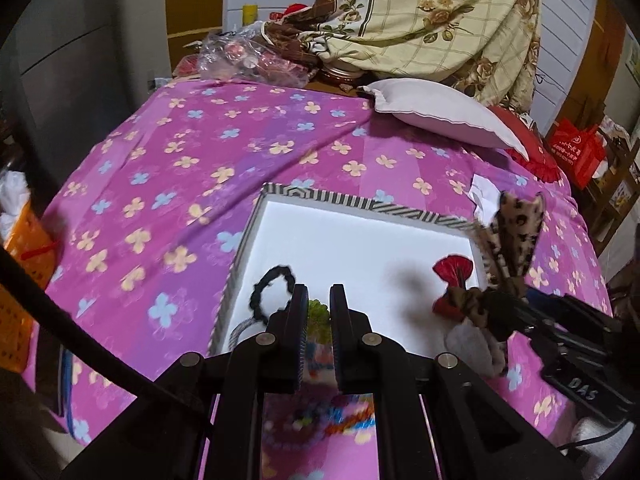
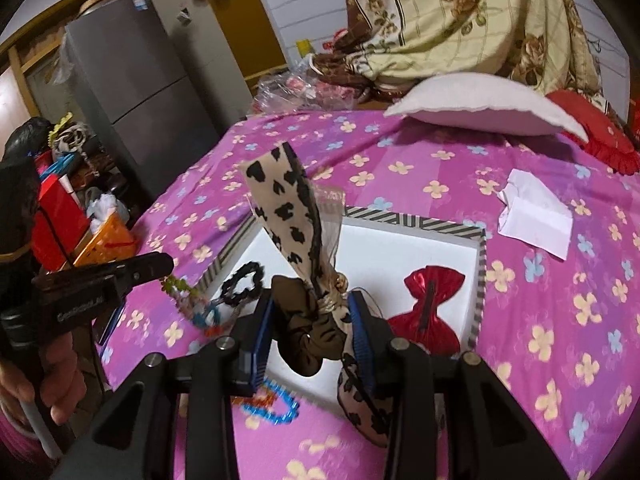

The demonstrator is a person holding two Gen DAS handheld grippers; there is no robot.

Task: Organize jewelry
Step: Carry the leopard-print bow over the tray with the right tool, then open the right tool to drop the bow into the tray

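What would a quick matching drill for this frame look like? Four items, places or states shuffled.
Items:
1. leopard-print bow
2. red bow
3. black scrunchie
4. white tissue

Places or states:
A. lying in the tray, right side
B. on the bedsheet, outside the tray
C. clamped in the right gripper
D. lying in the tray, left side

Pairs: 1-C, 2-A, 3-D, 4-B
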